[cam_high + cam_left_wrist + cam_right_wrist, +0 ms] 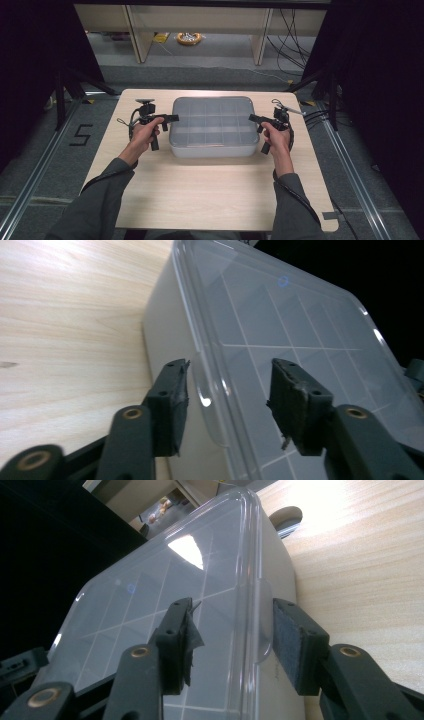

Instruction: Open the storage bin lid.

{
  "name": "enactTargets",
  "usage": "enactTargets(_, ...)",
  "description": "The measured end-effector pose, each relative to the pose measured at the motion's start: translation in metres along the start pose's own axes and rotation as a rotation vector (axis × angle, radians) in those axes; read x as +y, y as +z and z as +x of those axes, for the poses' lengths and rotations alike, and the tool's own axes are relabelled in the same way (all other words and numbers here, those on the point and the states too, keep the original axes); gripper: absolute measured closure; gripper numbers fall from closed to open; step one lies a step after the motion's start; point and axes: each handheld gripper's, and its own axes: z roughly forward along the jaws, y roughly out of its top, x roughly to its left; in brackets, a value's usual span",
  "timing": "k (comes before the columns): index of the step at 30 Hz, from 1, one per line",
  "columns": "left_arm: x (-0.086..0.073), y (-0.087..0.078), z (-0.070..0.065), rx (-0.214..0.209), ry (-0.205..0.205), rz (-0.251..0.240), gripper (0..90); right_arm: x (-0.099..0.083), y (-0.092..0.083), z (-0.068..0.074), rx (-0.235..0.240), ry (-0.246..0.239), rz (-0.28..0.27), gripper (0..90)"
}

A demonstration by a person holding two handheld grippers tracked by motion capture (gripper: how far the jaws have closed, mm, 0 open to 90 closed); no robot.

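Observation:
A translucent grey plastic box [212, 125] with a clear lid and several inner compartments sits in the middle of the wooden table [200, 195]. My left gripper [172, 118] is at the box's left edge, held in a hand. In the left gripper view it [230, 385] stands open, its jaws on either side of the lid's rim tab [207, 400]. My right gripper [252, 118] is at the box's right edge. In the right gripper view it [232, 625] is open too, one jaw over the lid, the other outside the rim tab [260, 625].
Bare table surface lies in front of the box and at both sides [65, 330] [360, 555]. Beyond the table's far edge are shelving legs, a yellow ring-shaped object [189, 38] and cables [290, 35] on the floor. Dark curtains flank both sides.

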Motion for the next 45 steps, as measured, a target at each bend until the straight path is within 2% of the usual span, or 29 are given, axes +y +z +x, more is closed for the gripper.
enactTargets(1,0.000,0.000,0.000,0.000,0.000,0.000,52.3,0.000,0.000,0.000,0.000,0.000,0.000,54.3)
enactTargets(2,-0.001,0.001,-0.004,0.033,0.014,-0.011,53.2,0.000,-0.001,0.000,-0.006,-0.001,-0.006,55.2)
enactTargets(5,0.000,0.000,-0.004,0.035,0.006,-0.015,54.1,0.000,-0.002,0.001,-0.010,0.002,-0.002,55.6)
enactTargets(6,0.000,0.000,-0.004,0.028,0.020,-0.014,54.6,-0.001,-0.002,-0.002,-0.012,-0.011,-0.012,58.4)
enactTargets(8,0.000,-0.001,-0.006,0.034,0.015,-0.019,55.0,-0.001,-0.003,-0.002,-0.012,-0.010,-0.017,58.9)
enactTargets(10,0.001,-0.004,-0.008,0.031,0.041,-0.031,55.8,-0.002,-0.004,0.002,-0.008,0.036,-0.045,61.1)
enactTargets(11,0.001,-0.004,-0.008,0.031,0.041,-0.031,55.9,-0.002,-0.004,0.002,-0.008,0.036,-0.045,61.1)
enactTargets(12,0.002,-0.006,-0.009,0.036,0.047,-0.039,56.6,-0.001,-0.005,0.001,-0.009,-0.010,-0.064,62.7)
enactTargets(13,0.002,-0.006,-0.009,0.036,0.047,-0.039,57.2,-0.001,-0.005,0.001,-0.009,-0.010,-0.064,62.7)
enactTargets(14,0.003,-0.008,-0.009,0.035,0.044,-0.046,58.0,-0.002,-0.007,0.004,-0.026,0.017,-0.068,65.3)
enactTargets(15,0.003,-0.008,-0.009,0.035,0.044,-0.046,58.4,-0.002,-0.007,0.004,-0.026,0.017,-0.068,65.3)
enactTargets(16,0.004,-0.008,-0.008,0.020,0.050,-0.062,59.5,-0.002,-0.007,0.003,-0.021,0.009,-0.107,67.6)
enactTargets(17,0.004,-0.013,-0.010,0.016,0.028,-0.068,60.2,-0.002,-0.008,0.006,-0.003,0.054,-0.100,68.3)
enactTargets(19,0.006,-0.018,-0.014,0.021,0.033,-0.083,61.4,-0.002,-0.011,0.009,0.024,0.065,-0.102,69.1)
enactTargets(22,0.009,-0.024,-0.019,0.021,0.041,-0.091,61.8,0.001,-0.016,0.016,0.023,0.042,-0.119,69.1)
enactTargets(25,0.010,-0.029,-0.022,0.020,0.042,-0.107,62.5,0.003,-0.020,0.021,0.028,0.056,-0.127,69.1)
enactTargets(26,0.011,-0.032,-0.024,0.012,0.036,-0.111,62.5,0.004,-0.022,0.022,0.032,0.036,-0.134,69.1)
enactTargets(28,0.012,-0.036,-0.026,0.008,0.036,-0.120,62.9,0.006,-0.026,0.027,0.043,0.041,-0.138,69.1)
enactTargets(29,0.013,-0.040,-0.030,0.007,0.041,-0.125,62.9,0.007,-0.031,0.028,0.037,0.004,-0.139,69.2)
enactTargets(31,0.014,-0.042,-0.031,0.006,0.047,-0.125,63.1,0.008,-0.034,0.029,0.040,-0.017,-0.146,69.1)
enactTargets(32,0.014,-0.045,-0.033,0.002,0.048,-0.126,63.1,0.008,-0.034,0.029,0.040,-0.017,-0.146,69.1)
enactTargets(33,0.014,-0.047,-0.036,0.002,0.054,-0.128,63.1,0.007,-0.038,0.032,0.046,0.016,-0.136,69.1)
enactTargets(37,0.014,-0.052,-0.040,-0.002,0.063,-0.132,63.2,0.007,-0.043,0.035,0.053,0.023,-0.149,69.1)
enactTargets(39,0.013,-0.054,-0.042,-0.010,0.062,-0.139,63.3,0.006,-0.046,0.032,0.046,-0.025,-0.147,69.1)
enactTargets(40,0.012,-0.054,-0.042,-0.010,0.061,-0.139,63.4,0.006,-0.047,0.036,0.058,0.031,-0.135,69.1)
enactTargets(41,0.011,-0.055,-0.043,-0.014,0.063,-0.136,63.4,0.005,-0.048,0.034,0.052,0.013,-0.143,69.1)
enactTargets(42,0.011,-0.055,-0.043,-0.014,0.063,-0.136,63.6,0.005,-0.049,0.036,0.056,0.033,-0.151,69.1)
enactTargets(45,0.008,-0.058,-0.045,-0.022,0.065,-0.141,63.7,0.002,-0.054,0.036,0.062,0.028,-0.152,69.1)
